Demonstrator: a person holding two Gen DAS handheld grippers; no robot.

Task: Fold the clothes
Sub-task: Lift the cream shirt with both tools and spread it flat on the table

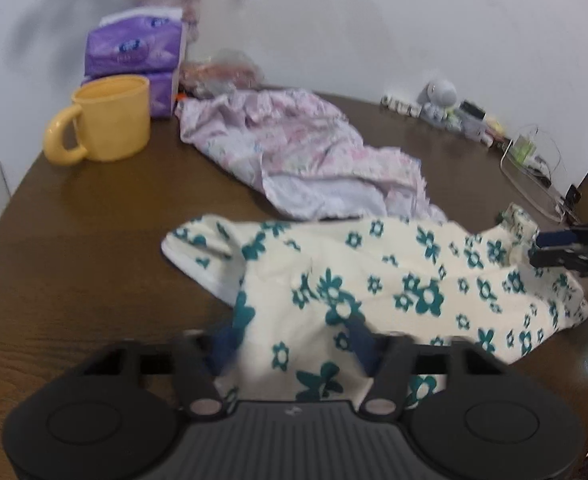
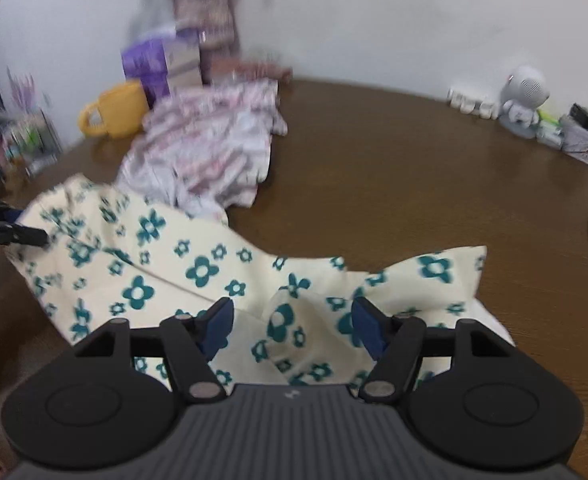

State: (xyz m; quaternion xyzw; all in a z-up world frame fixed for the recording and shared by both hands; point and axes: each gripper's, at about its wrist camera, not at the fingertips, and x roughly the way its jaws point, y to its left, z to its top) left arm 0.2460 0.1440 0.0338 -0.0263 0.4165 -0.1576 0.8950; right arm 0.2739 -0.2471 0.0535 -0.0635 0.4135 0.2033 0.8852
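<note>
While the floral garment (image 1: 374, 292) lies bunched between both sets of jaws, the left gripper (image 1: 290, 344) and right gripper (image 2: 292, 320) are held wide, nothing clamped.

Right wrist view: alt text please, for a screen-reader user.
The right gripper, jaws open, straddles a cream garment with teal flowers spread on a brown table. Behind it lie a crumpled pink garment, a yellow mug and purple tissue packs.

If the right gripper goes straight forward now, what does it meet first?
Probably the flowered cream garment, already bunched between the open fingers of the right gripper. Beyond it lies bare brown table; depth is uncertain.
</note>
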